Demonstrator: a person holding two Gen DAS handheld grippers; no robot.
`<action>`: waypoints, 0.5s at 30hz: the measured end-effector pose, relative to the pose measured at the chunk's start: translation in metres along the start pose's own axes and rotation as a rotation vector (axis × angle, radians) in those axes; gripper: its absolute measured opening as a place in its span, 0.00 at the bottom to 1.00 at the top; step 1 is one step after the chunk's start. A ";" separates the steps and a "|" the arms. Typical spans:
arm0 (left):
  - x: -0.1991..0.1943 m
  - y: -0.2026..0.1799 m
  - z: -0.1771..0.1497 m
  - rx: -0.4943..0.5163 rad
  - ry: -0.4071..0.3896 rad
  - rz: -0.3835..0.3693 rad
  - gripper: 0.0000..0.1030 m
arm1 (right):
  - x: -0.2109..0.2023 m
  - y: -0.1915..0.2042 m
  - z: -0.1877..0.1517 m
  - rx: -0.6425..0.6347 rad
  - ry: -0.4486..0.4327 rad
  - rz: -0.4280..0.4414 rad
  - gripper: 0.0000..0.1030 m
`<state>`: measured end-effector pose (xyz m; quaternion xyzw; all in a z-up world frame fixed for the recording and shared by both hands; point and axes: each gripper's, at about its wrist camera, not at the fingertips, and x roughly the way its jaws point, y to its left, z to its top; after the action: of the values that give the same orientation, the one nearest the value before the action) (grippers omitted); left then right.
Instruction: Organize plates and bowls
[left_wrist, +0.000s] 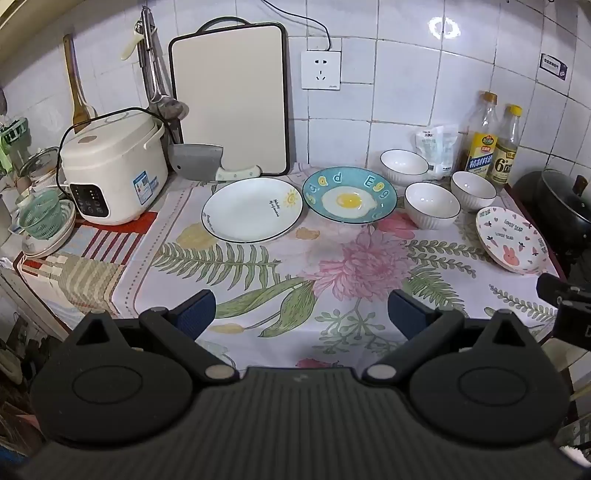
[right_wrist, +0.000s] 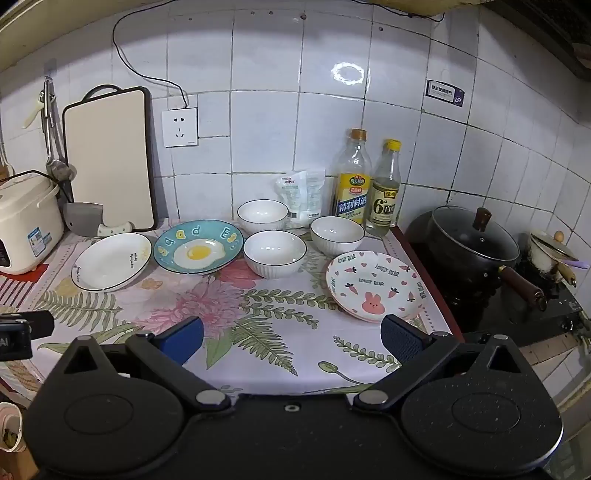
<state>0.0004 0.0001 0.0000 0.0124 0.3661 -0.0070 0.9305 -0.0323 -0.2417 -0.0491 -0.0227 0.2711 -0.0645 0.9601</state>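
A: Where do the dishes sit?

B: All on the surface (right_wrist: 280, 354) under a floral cloth. From the left: a round white plate with a thin dark rim (right_wrist: 112, 261) (left_wrist: 252, 209), and just beside it, almost touching, a teal plate printed with a fried egg (right_wrist: 198, 251) (left_wrist: 349, 199).

A: And the bowls?

B: Three white ribbed bowls with dark rims. One (right_wrist: 262, 215) (left_wrist: 404, 165) stands at the back by a clear plastic packet (right_wrist: 301, 197). A second (right_wrist: 274, 253) (left_wrist: 432, 204) is nearer, right of the egg plate. The third (right_wrist: 337, 235) (left_wrist: 473, 190) stands in front of two yellow-capped glass bottles (right_wrist: 352, 177).

A: Anything further right?

B: A pink-and-white plate with a rabbit and carrots (right_wrist: 375, 286) (left_wrist: 512, 240), near the surface's right edge. It seems to rest on another plate; a second rim shows beneath.

A: The claws?

B: The left claw (left_wrist: 301, 314) has its blue-padded fingers spread wide, nothing between them, hanging over the cloth's near part and well apart from the dishes. The right claw (right_wrist: 291, 341) is likewise spread wide and empty; its right finger (right_wrist: 400, 341) overlaps the rabbit plate's near rim in the picture, though I can't tell whether they touch.

A: Around the edges?

B: A cream rice cooker (left_wrist: 112, 166) at left, a pale cutting board (left_wrist: 229, 99) leaning on the tiled wall with a cleaver (left_wrist: 199, 161) at its foot, and a black lidded pot (right_wrist: 469, 245) on the stove at right.
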 end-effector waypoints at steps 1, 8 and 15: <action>0.000 0.000 0.000 -0.001 -0.003 -0.003 0.98 | 0.000 -0.001 -0.001 -0.001 -0.003 -0.001 1.00; 0.000 -0.002 0.000 0.015 -0.011 0.016 0.97 | -0.001 -0.001 0.000 -0.002 -0.015 -0.014 1.00; 0.002 -0.002 -0.006 0.014 -0.003 0.026 0.97 | -0.005 0.003 0.000 -0.029 -0.055 -0.025 1.00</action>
<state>-0.0018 -0.0017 -0.0061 0.0236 0.3644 0.0027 0.9309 -0.0364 -0.2376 -0.0463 -0.0418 0.2454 -0.0720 0.9658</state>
